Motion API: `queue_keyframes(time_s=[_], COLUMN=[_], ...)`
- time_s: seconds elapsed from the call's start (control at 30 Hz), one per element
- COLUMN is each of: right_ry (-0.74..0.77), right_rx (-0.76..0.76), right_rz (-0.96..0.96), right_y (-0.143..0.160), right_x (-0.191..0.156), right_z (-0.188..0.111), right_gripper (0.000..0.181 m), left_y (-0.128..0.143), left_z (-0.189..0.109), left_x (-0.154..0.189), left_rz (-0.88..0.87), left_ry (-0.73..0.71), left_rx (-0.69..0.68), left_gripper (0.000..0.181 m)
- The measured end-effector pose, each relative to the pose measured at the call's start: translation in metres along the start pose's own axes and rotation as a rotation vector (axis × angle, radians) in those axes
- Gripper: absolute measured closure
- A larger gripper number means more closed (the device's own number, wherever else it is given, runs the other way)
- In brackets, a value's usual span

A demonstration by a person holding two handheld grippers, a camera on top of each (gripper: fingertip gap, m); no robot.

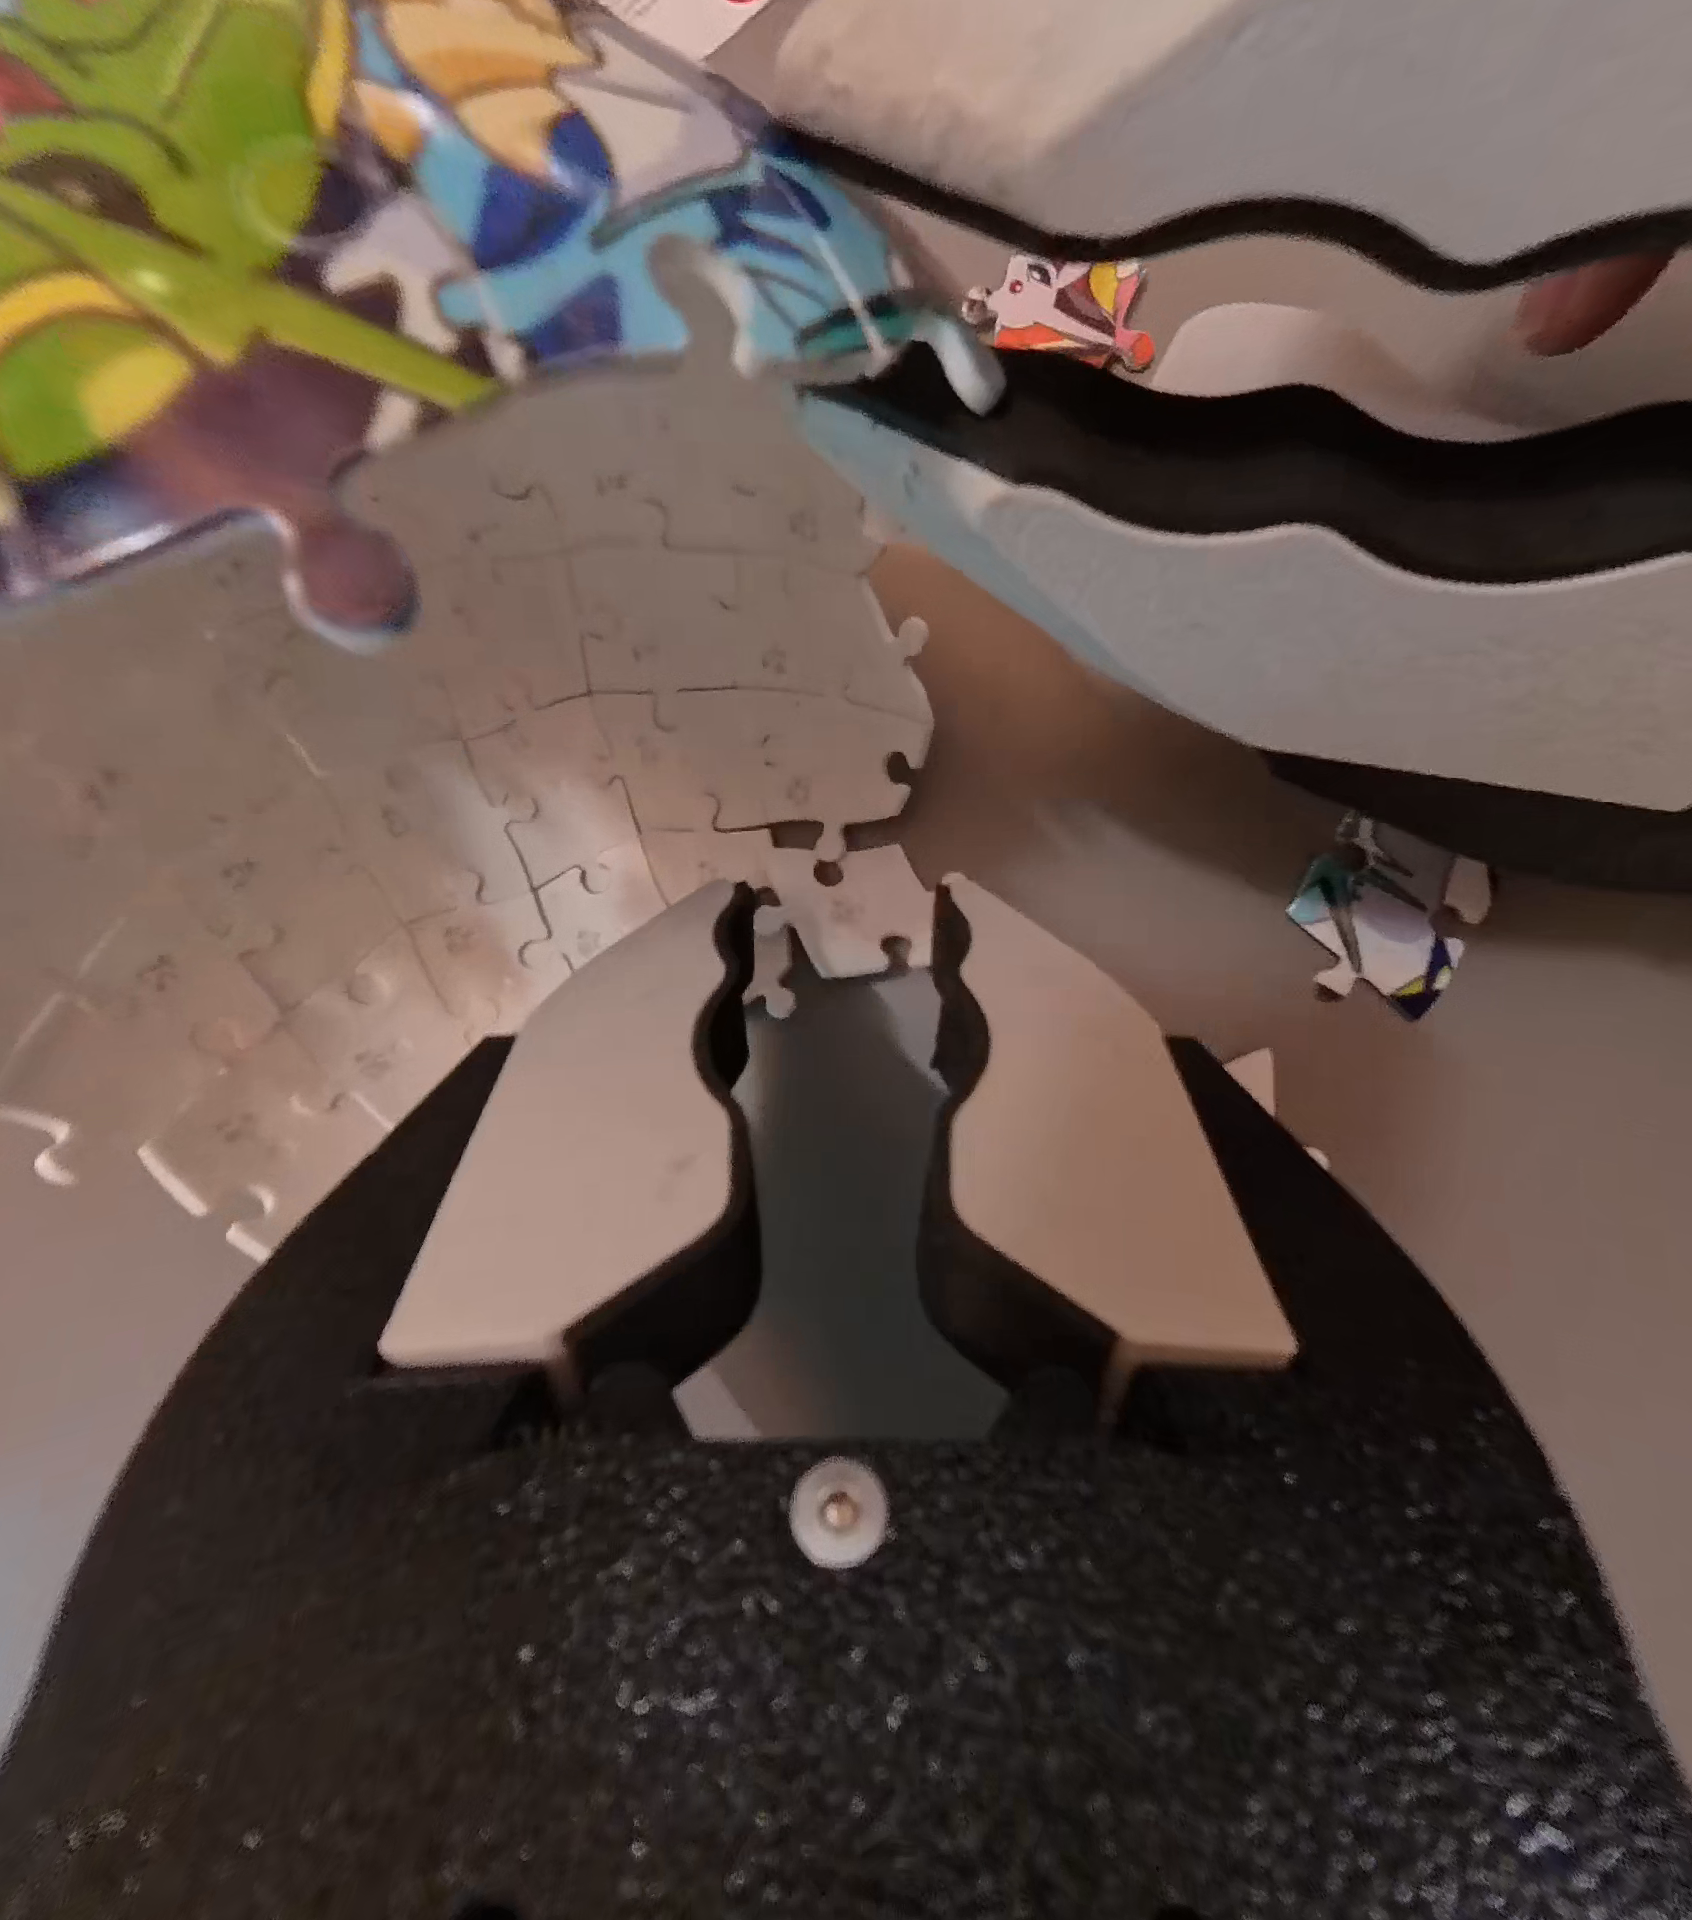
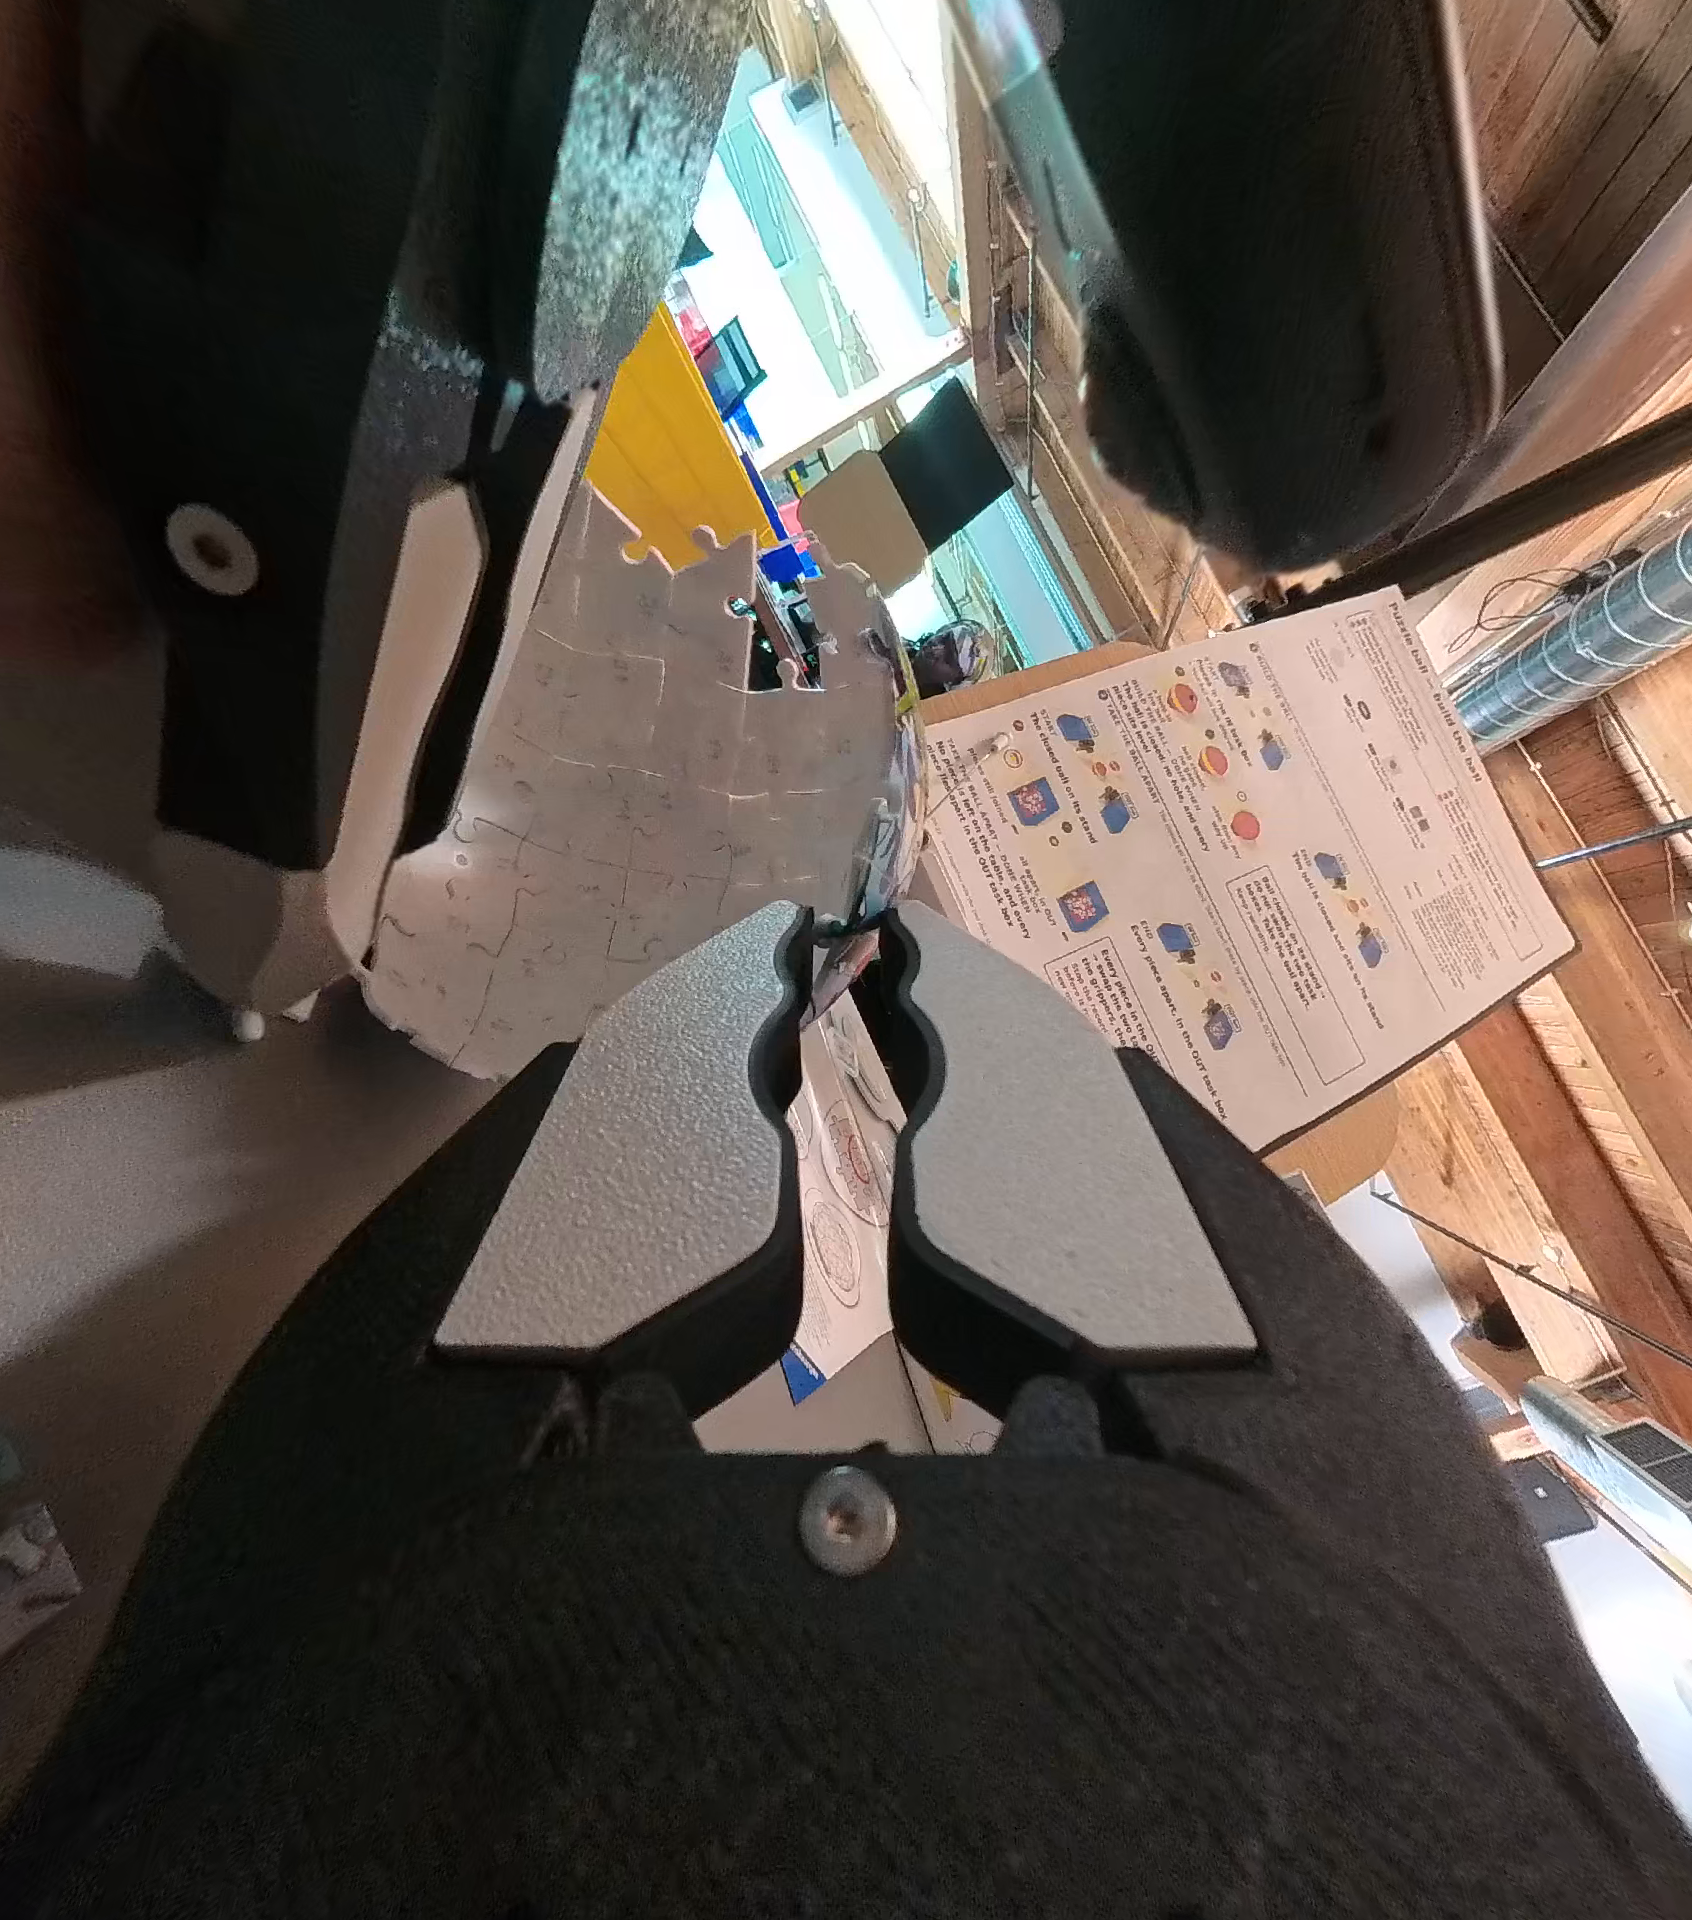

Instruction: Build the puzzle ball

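Left gripper point(image 1: 840, 914): jaws standing a little apart, tips pinching the jagged lower edge of the partly built puzzle ball point(image 1: 613, 665). Its pale, concave inside is facing the left wrist camera; the printed cartoon outside is showing at upper left.

Right gripper point(image 2: 847, 925): jaws nearly together, clamping the ball's point(image 2: 634, 790) rim edge-on, printed side to the right.

The shell is hanging in the air between both grippers, above a grey table point(image 1: 1600, 1299).

Two loose printed pieces are lying on the table: one point(image 1: 1382, 914) to the right, one point(image 1: 1070, 307) farther off.

A printed instruction sheet point(image 2: 1237, 831) with small pictures is standing on a board to the right in the right wrist view; wording not recorded.
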State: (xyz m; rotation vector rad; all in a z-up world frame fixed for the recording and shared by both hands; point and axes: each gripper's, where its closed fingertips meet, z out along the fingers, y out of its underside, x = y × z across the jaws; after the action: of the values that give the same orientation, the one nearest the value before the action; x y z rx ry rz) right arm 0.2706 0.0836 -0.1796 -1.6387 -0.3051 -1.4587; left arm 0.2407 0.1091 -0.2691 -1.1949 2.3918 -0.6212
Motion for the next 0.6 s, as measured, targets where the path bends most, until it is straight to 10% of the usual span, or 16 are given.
queue_keyframes(time_s=[0.6], right_ry=[0.001], right_rx=[0.000], right_rz=[-0.009], right_y=[-0.0005], right_x=[-0.0005], right_z=[-0.0003], right_gripper=[0.169], left_y=[0.0031], left_z=[0.0030], left_x=[0.0029], left_rz=[-0.010], left_ry=[-0.022], left_rx=[-0.007], left_gripper=[0.138])
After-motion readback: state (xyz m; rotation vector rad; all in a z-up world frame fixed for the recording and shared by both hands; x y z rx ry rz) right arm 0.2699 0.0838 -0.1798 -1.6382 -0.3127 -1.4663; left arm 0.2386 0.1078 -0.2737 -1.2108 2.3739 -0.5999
